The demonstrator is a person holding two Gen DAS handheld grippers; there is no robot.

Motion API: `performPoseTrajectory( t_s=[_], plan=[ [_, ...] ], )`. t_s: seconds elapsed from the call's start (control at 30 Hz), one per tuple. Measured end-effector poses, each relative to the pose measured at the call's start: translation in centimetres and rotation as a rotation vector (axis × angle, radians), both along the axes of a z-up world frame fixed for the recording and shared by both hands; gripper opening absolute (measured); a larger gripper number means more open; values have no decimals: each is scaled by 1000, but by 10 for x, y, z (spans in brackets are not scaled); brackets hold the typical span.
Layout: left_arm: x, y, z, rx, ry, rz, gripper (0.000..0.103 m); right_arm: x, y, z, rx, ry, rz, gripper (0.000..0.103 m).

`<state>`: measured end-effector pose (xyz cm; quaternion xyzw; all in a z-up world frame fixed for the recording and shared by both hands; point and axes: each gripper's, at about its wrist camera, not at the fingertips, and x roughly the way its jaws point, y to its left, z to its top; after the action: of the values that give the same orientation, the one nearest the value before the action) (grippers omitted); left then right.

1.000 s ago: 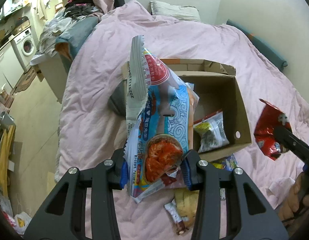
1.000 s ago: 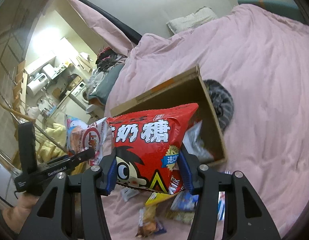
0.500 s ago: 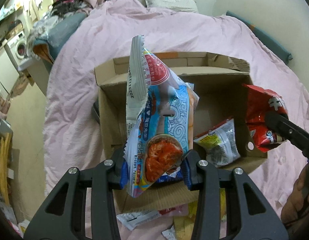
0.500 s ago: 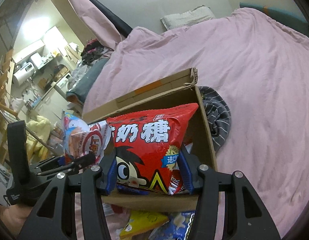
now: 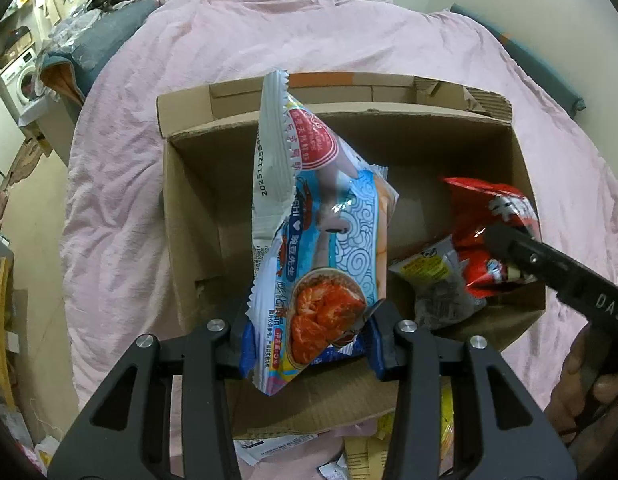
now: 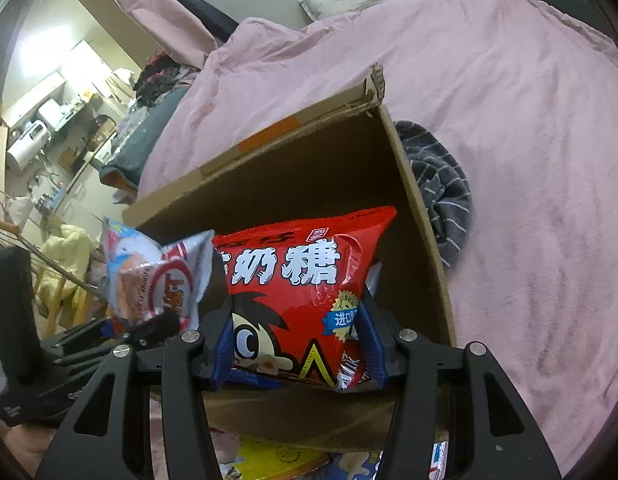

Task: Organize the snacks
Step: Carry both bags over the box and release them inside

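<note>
Left gripper [image 5: 309, 344] pinches the lower end of a blue-and-white snack bag [image 5: 321, 240], held upright over the open cardboard box [image 5: 197, 216] on the pink bedspread [image 5: 121, 184]. Right gripper [image 6: 297, 350] clamps a red candy bag [image 6: 305, 292] above the box's right side, over a clear packet [image 5: 433, 284] inside.

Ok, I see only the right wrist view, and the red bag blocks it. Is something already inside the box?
Observer: Yes, one grey and yellow packet lies on the floor of the box, below the red bag.
Operator: And the left gripper?
Observer: The left gripper is shut on a blue bag, which seems to hang over the box opening.
</note>
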<state>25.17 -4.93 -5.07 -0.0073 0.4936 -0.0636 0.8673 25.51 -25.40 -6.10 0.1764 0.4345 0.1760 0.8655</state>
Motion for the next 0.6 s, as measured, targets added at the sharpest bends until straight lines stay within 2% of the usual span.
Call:
performPoseTrajectory(
  t_s=[0.13, 0.27, 0.37, 0.5, 0.57, 0.6],
  plan=[
    [1, -2, -2, -2, 5, 1, 40, -1, 2, 1, -39, -10, -10, 57],
    [2, -2, -2, 19, -2, 12, 42, 0, -1, 1, -33, -12, -36, 57],
    [2, 1, 0, 5, -19, 28, 42, 1, -3, -2, -25, -4, -49, 57],
    [-1, -2, 6, 16, -53, 12, 43, 3, -5, -1, -4, 0, -53, 57],
    [-2, -4, 7, 24, -66, 0, 45, 2, -5, -1, 3, -1, -52, 59],
    [-2, -5, 8, 29, -70, -3, 47, 2, -6, 0, 10, -2, -51, 64]
  ],
)
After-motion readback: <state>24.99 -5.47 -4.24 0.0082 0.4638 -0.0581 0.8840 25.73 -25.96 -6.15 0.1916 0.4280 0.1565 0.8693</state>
